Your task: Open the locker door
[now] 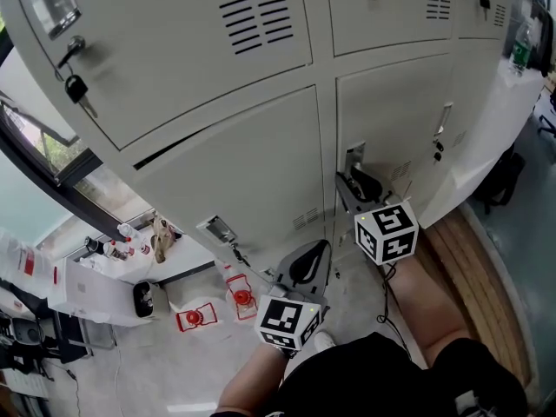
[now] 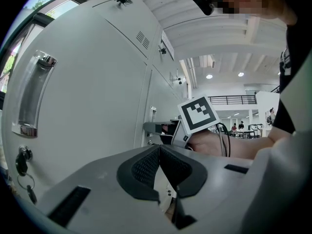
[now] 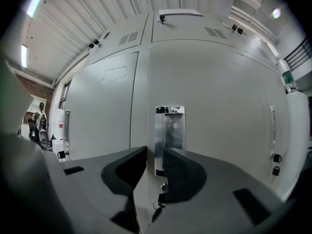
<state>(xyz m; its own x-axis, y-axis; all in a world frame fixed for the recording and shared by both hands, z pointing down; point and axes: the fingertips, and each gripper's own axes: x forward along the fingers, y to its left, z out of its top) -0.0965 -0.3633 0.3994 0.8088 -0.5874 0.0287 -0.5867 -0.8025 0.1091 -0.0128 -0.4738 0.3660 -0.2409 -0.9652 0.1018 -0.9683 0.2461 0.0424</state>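
1. No word, number or brand can be read in any view.
2. Left cube [image 1: 287, 321], lower centre of the head view: black-and-white square pattern only, no letters.
3. Right cube [image 1: 387, 231], right of centre: the same kind of pattern. It also shows in the left gripper view [image 2: 197, 113].
4. Bottle [image 1: 521, 50], upper right edge: green label, print too small to read.
5. Red-and-white packs [image 1: 195, 317] on the floor, lower left: red markings, illegible.
6. White box [image 1: 26, 263], left edge: red patch, blurred.
7. Locker doors [image 3: 214, 96]: no number plates or labels legible.
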